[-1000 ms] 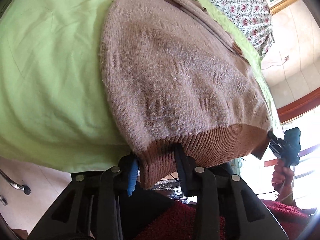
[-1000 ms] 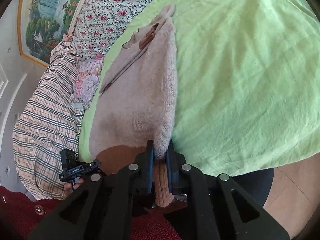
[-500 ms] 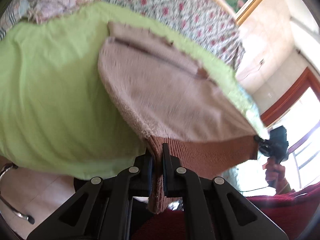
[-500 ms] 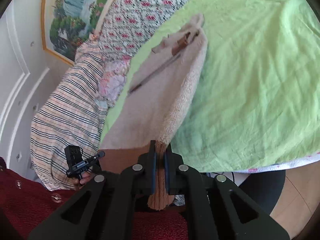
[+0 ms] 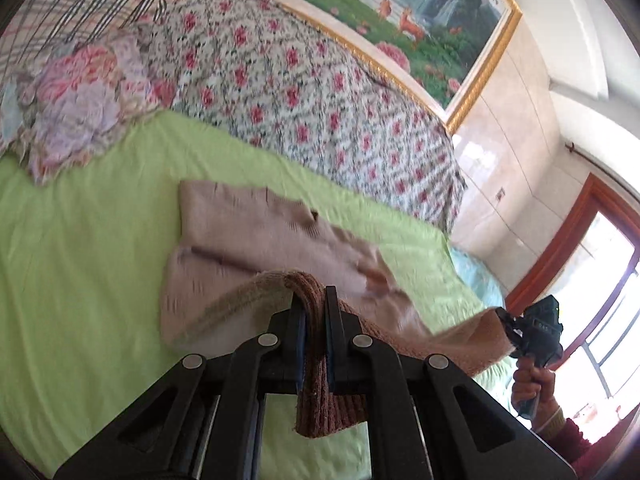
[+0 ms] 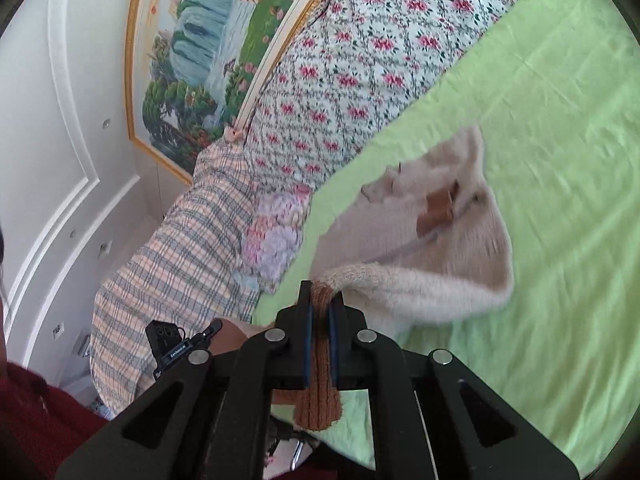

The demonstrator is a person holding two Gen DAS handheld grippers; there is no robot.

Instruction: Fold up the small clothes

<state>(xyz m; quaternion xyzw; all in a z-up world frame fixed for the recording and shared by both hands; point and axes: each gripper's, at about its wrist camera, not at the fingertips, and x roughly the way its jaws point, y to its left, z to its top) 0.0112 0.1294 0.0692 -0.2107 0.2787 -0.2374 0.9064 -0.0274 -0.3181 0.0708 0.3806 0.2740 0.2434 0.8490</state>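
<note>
A small beige knitted sweater (image 5: 256,240) with a brown ribbed hem lies on the green bedsheet (image 5: 80,280). My left gripper (image 5: 314,308) is shut on one corner of the brown hem (image 5: 320,408), lifted above the sheet. My right gripper (image 6: 320,308) is shut on the other hem corner (image 6: 318,400); it also shows in the left wrist view (image 5: 532,332). The hem end hangs folded over the sweater's body (image 6: 440,264), whose collar end rests on the sheet.
A floral quilt (image 5: 300,80) and a plaid blanket (image 6: 168,260) are piled at the head of the bed. A framed landscape painting (image 5: 400,8) hangs on the wall. A window (image 5: 600,300) is at the right.
Both grippers have risen and moved toward the head of the bed, carrying the hem up and over the sweater's body. The left gripper closed on the hem a second ago.
</note>
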